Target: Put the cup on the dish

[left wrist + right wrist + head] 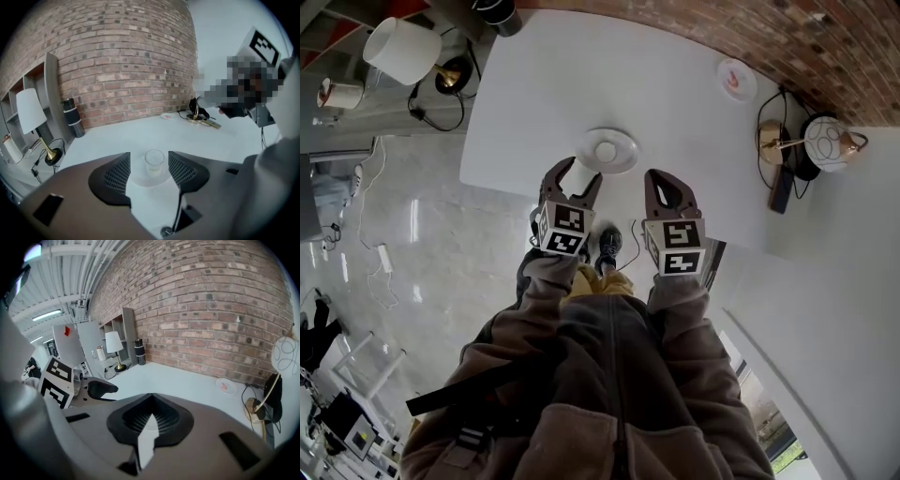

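Left gripper (584, 170) was wide open and held nothing. Cup (154, 162) stood upright on the dish (625, 160), just ahead of the left tips and in line with the gap, with clear space to both jaws. Right gripper (150, 401) was beside the left one, tips pressed together, empty; the dish lay ahead and to its left. Both hovered over the white table (675, 112). A small plate (736, 80) sat well ahead of the right gripper, near the brick wall (126, 56).

Clear cup (154, 162) upright, centred on white round dish (139, 178); dish near white table (675, 112) edge
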A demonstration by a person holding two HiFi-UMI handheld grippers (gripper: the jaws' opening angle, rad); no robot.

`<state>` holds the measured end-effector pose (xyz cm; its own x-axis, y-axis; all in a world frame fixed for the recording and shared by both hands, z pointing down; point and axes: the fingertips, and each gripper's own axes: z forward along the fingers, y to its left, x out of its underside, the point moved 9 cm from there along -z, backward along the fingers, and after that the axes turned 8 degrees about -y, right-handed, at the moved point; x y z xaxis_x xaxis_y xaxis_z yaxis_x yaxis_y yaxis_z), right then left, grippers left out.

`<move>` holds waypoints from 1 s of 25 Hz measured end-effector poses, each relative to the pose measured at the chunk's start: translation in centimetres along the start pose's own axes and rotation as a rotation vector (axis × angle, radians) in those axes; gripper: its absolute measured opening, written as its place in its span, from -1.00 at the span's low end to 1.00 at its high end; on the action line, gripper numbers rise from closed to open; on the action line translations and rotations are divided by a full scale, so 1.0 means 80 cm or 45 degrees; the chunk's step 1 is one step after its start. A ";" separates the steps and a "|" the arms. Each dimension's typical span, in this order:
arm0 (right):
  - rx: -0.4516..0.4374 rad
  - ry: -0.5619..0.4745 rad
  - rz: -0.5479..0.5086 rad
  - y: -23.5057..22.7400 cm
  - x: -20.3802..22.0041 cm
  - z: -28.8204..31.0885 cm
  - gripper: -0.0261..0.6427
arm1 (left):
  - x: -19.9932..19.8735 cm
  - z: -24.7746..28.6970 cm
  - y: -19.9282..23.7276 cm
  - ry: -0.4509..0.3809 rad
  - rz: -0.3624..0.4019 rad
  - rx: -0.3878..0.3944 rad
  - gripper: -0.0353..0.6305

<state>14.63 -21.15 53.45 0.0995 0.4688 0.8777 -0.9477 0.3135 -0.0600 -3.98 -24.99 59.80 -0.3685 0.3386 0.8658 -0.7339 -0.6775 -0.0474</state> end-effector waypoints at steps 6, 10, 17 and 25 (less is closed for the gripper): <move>0.018 -0.168 -0.041 0.015 -0.063 -0.047 -0.92 | -0.079 -0.058 -0.001 -0.171 0.018 -0.068 -0.25; 0.026 -0.260 -0.069 0.025 -0.098 -0.072 -0.92 | -0.127 -0.093 0.005 -0.269 0.044 -0.131 -0.41; 0.030 -0.382 -0.108 0.041 -0.147 -0.105 -0.92 | -0.189 -0.147 0.011 -0.442 0.046 -0.194 -0.78; 0.045 -0.550 -0.133 0.051 -0.216 -0.129 -0.92 | -0.249 -0.192 0.020 -0.562 0.084 -0.211 -0.88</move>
<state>12.17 -19.44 33.15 0.0665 0.0459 0.9967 -0.9498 0.3091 0.0492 -6.61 -22.78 34.83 -0.1661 -0.0358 0.9855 -0.8115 -0.5628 -0.1572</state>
